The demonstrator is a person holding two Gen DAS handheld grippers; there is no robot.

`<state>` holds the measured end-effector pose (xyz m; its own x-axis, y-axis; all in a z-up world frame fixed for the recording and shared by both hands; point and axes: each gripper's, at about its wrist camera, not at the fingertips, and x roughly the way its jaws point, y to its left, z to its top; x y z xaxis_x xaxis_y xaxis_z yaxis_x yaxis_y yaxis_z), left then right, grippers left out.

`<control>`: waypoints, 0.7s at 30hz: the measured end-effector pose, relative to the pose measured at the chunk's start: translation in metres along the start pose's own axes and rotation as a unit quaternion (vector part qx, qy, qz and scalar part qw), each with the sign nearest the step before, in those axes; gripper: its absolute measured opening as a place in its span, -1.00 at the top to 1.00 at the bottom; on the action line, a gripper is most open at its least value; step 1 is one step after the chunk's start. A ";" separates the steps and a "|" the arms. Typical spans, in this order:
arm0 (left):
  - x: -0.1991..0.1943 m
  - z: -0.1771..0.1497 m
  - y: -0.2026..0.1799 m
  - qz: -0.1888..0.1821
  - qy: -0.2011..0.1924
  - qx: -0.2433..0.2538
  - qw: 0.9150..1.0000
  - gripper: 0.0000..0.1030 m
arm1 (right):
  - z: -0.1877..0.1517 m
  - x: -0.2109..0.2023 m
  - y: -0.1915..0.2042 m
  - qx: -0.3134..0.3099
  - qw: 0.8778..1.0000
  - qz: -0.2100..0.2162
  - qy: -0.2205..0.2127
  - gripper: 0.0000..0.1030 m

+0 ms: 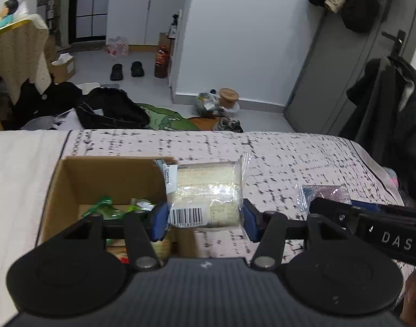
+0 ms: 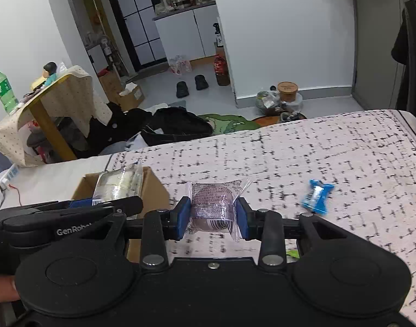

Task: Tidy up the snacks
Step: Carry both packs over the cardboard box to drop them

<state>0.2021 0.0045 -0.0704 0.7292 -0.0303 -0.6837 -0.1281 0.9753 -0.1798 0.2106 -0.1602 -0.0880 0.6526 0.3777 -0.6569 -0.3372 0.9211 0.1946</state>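
Note:
My left gripper (image 1: 205,222) is shut on a pale cake in clear wrap (image 1: 205,193) and holds it above the right edge of an open cardboard box (image 1: 71,179) on the bed. Green snack packets (image 1: 109,209) lie inside the box. My right gripper (image 2: 212,218) is shut on a purple snack in clear wrap (image 2: 212,204), held above the bedspread just right of the box (image 2: 153,188). The pale cake also shows in the right wrist view (image 2: 118,185). A blue snack packet (image 2: 317,196) lies loose on the bedspread to the right.
The bed has a white bedspread with black marks (image 2: 317,150). Beyond its far edge the floor holds black bags (image 1: 112,109), a green mat (image 1: 167,120) and slippers (image 1: 126,69). A cloth-covered table (image 2: 58,95) stands at left, with a green bottle (image 2: 2,87) beside it.

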 end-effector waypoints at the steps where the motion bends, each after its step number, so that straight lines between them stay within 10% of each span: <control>1: -0.002 0.000 0.006 0.002 -0.004 -0.005 1.000 -0.06 | 0.000 0.001 0.003 0.000 1.000 0.002 -0.001 0.30; 21: -0.012 -0.010 0.089 0.051 -0.008 -0.060 0.997 -0.12 | -0.002 0.038 0.069 -0.015 0.998 0.064 0.003 0.30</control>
<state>0.1753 0.0892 -0.0850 0.7194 0.0720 -0.6909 -0.2811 0.9397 -0.1947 0.2108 -0.0825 -0.1014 0.5986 0.4905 -0.6333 -0.4377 0.8624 0.2542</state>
